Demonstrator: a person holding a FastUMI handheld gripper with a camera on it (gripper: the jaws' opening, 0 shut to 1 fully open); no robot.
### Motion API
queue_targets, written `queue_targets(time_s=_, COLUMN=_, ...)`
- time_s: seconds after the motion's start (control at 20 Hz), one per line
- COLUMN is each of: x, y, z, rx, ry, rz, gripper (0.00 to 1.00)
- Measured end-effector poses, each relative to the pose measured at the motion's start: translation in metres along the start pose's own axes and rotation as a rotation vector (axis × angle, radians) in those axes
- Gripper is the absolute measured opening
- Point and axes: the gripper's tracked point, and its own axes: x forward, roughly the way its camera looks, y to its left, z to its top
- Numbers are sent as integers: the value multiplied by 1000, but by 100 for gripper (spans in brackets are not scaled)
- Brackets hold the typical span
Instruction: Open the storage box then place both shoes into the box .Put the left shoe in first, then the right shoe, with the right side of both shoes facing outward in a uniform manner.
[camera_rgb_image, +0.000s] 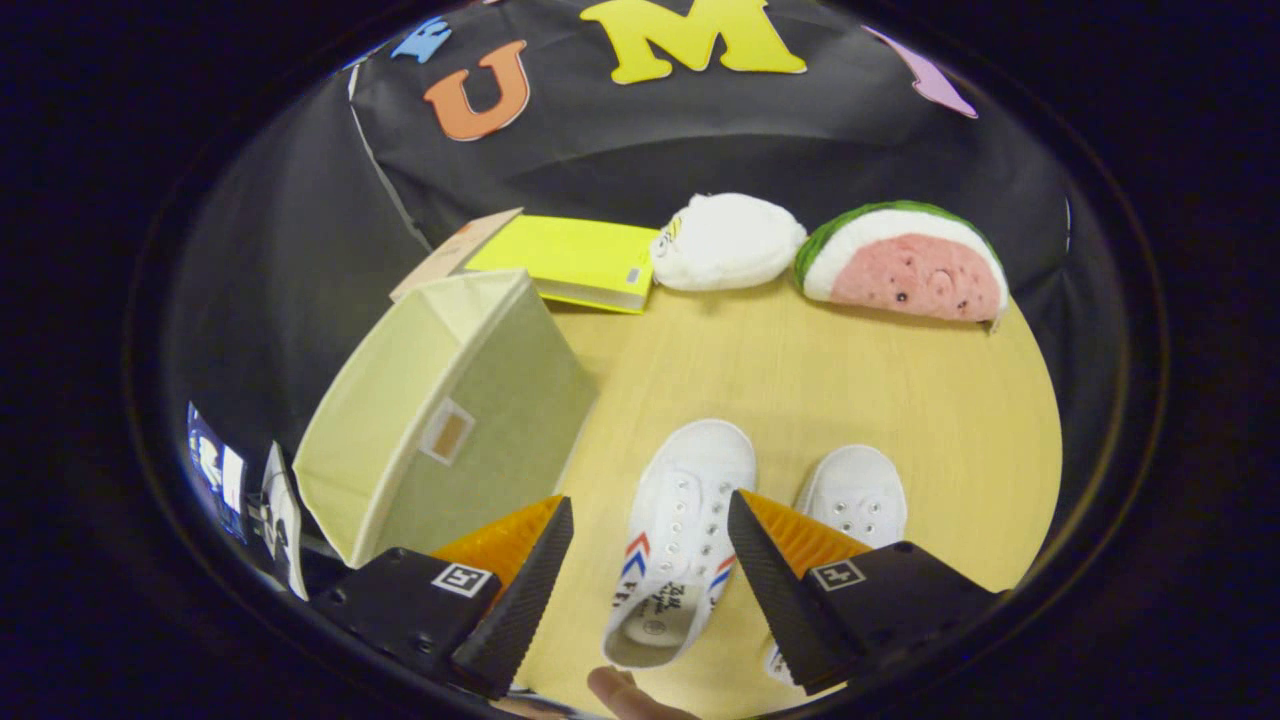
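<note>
Two white canvas shoes stand side by side on the wooden table (820, 380), toes pointing away from me. The left shoe (680, 520), with red and blue stripes on its sides, sits between my fingers, nearer the right one. The right shoe (855, 490) is partly hidden behind my right finger (775, 585). My gripper (650, 520) is open above the left shoe, and the fingers do not press on it. A pale yellow-green fabric storage box (440, 420) stands to the left beyond my left finger (525, 580), its top open and its lid (585, 258) folded back.
A white plush toy (725, 242) and a watermelon-slice plush (905, 262) lie at the table's far edge. A fingertip of a person's hand (625, 692) shows just below the left shoe's heel. Some small items (240, 490) sit off the table's left edge.
</note>
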Motion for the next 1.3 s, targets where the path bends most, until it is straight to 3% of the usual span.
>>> queue_targets(time_s=0.45, x=33, y=-45, z=-64, rx=94, ry=255, rz=-85, gripper=96)
queue_targets(time_s=0.5, x=35, y=-46, z=-65, rx=80, ry=266, rz=-86, gripper=88)
queue_targets(time_s=0.75, x=44, y=-36, z=-64, rx=39, ry=316, rz=-121, gripper=66)
queue_targets(time_s=0.85, x=45, y=-28, z=-65, rx=25, ry=331, rz=-109, gripper=42)
queue_targets(time_s=0.9, x=45, y=-27, z=-65, rx=48, ry=335, rz=-108, gripper=23)
queue_targets(time_s=1.1, x=43, y=-26, z=-64, rx=205, ry=320, rz=-23, gripper=8)
queue_targets(time_s=1.3, x=28, y=-24, z=-66, rx=310, ry=297, rz=39, gripper=7)
